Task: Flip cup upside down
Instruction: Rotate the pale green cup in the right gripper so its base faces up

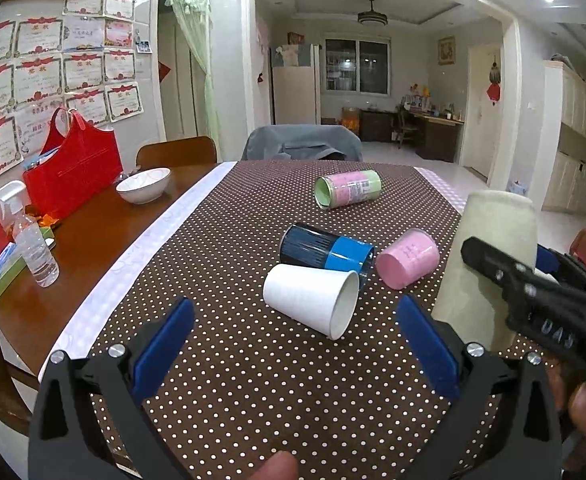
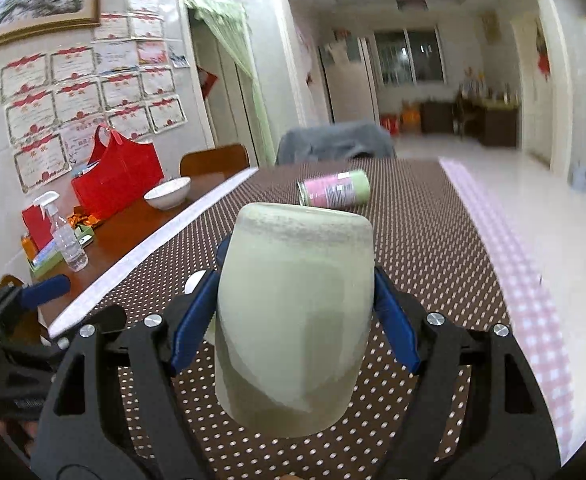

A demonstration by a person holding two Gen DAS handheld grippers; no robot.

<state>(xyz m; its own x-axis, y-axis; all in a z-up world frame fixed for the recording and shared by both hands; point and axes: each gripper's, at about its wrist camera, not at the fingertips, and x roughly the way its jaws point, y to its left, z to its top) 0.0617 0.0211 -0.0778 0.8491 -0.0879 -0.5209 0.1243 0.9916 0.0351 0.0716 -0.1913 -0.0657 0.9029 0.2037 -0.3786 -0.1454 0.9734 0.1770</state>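
My right gripper (image 2: 295, 292) is shut on a pale green cup (image 2: 293, 320) and holds it above the dotted tablecloth, base up and mouth down; it also shows at the right of the left wrist view (image 1: 489, 264). My left gripper (image 1: 293, 320) is open and empty, low over the cloth. Just beyond it lie a white paper cup (image 1: 309, 298), a blue and black cup (image 1: 325, 250) and a pink cup (image 1: 407, 258), all on their sides. A pink and green cup (image 1: 347, 188) lies on its side farther back.
A brown dotted tablecloth (image 1: 233, 360) covers the table. On the bare wood at the left stand a white bowl (image 1: 143, 184), a red bag (image 1: 73, 168) and a spray bottle (image 1: 33, 240). Chairs stand at the far edge. The table's right edge is close.
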